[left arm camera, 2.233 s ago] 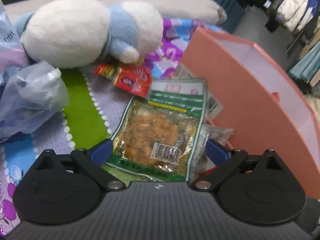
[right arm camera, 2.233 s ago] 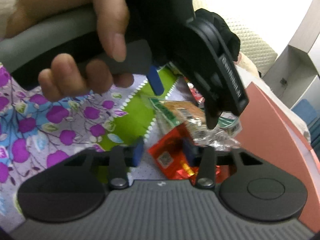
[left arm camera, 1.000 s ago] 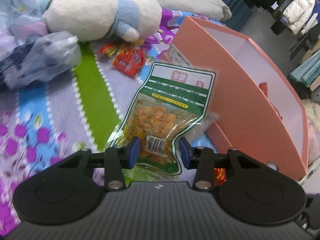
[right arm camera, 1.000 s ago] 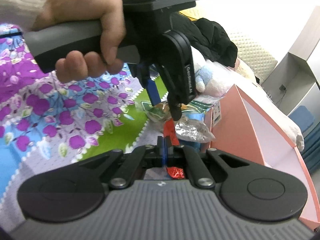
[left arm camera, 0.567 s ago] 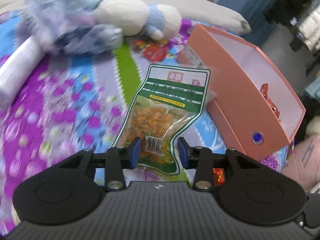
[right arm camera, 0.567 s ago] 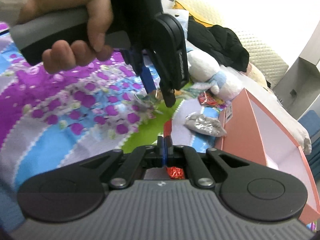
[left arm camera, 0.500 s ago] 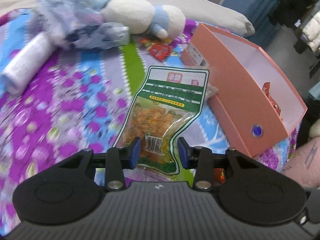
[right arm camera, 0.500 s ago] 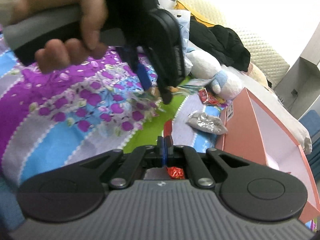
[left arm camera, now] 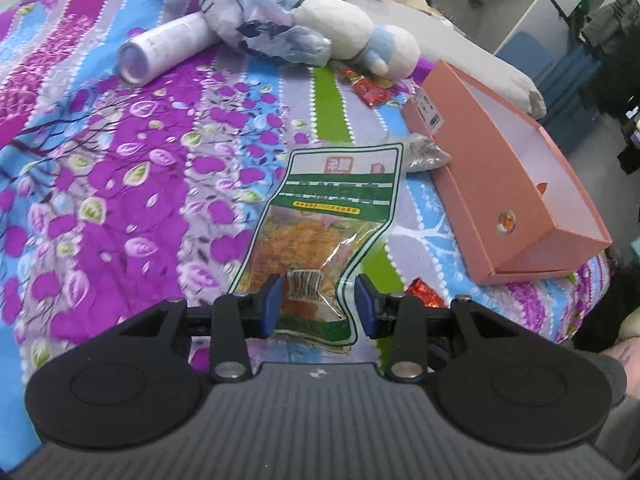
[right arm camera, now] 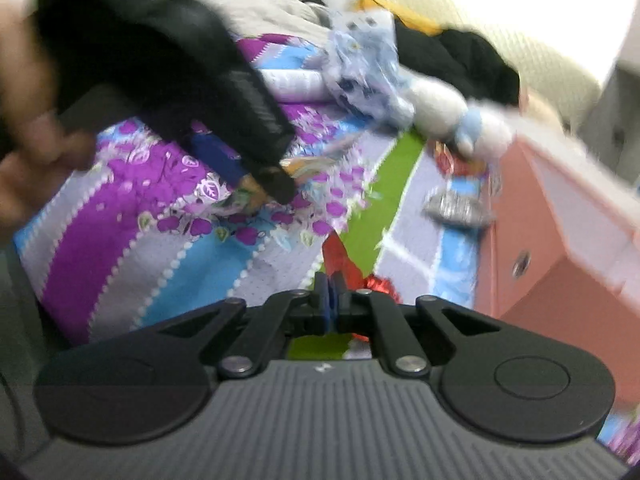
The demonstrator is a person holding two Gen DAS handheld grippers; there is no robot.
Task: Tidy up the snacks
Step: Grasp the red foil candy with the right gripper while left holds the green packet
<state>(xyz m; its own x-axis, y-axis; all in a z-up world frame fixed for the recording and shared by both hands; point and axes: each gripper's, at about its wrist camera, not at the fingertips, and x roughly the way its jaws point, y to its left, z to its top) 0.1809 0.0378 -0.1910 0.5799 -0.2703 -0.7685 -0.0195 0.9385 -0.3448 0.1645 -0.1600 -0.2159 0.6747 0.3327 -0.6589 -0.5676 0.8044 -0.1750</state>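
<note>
Left gripper [left arm camera: 318,303] grasps the green snack pouch [left arm camera: 325,240]; right gripper [right arm camera: 330,292] pinches a red wrapper [right arm camera: 340,260].

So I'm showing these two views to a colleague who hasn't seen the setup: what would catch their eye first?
Probably the green-bordered snack bag, held by its lower end in the left gripper above the loud purple floral bedspread. Next, the open pink box at the right, on the bed's edge, and the red wrapper pinched in the right gripper. The white-and-blue plush toy lies at the back.
</note>
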